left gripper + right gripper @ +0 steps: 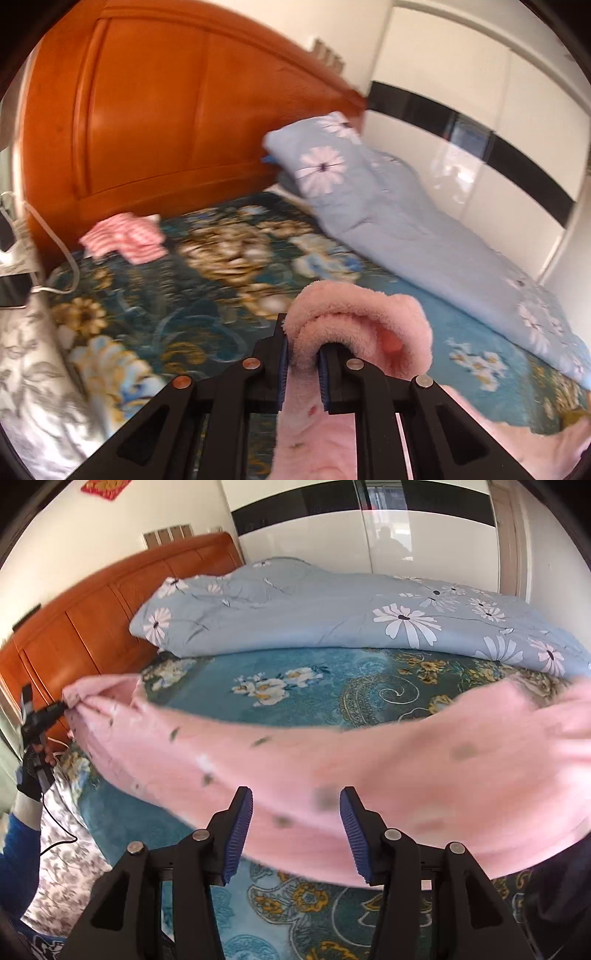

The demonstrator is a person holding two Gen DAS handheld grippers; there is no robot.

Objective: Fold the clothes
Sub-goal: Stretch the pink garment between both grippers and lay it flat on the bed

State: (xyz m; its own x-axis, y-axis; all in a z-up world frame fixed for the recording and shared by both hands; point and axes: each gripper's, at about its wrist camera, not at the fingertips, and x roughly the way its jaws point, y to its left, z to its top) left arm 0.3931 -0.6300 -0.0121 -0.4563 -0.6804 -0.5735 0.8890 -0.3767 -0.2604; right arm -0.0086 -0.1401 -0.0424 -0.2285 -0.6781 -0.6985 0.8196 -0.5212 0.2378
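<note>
Item: pink fleece garment [332,760], unfolded, lifted above the bed [295,679]. My left claw [302,373] is clamped on one bunched end; my right claw [295,834] gapes wide, gripping nothing. Striped pink garment [123,242] by the headboard [155,110] looks folded. Folding barely begun.

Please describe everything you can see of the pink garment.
The pink garment looks like soft, fluffy fleece with small dark and white specks. It hangs stretched and sagging above the bed, blurred in places. The left hand-held gripper is shut on one bunched end, which curls over its fingers. The right hand-held gripper is open, with cloth between its fingers. Which kind of garment it is cannot be told.
</note>
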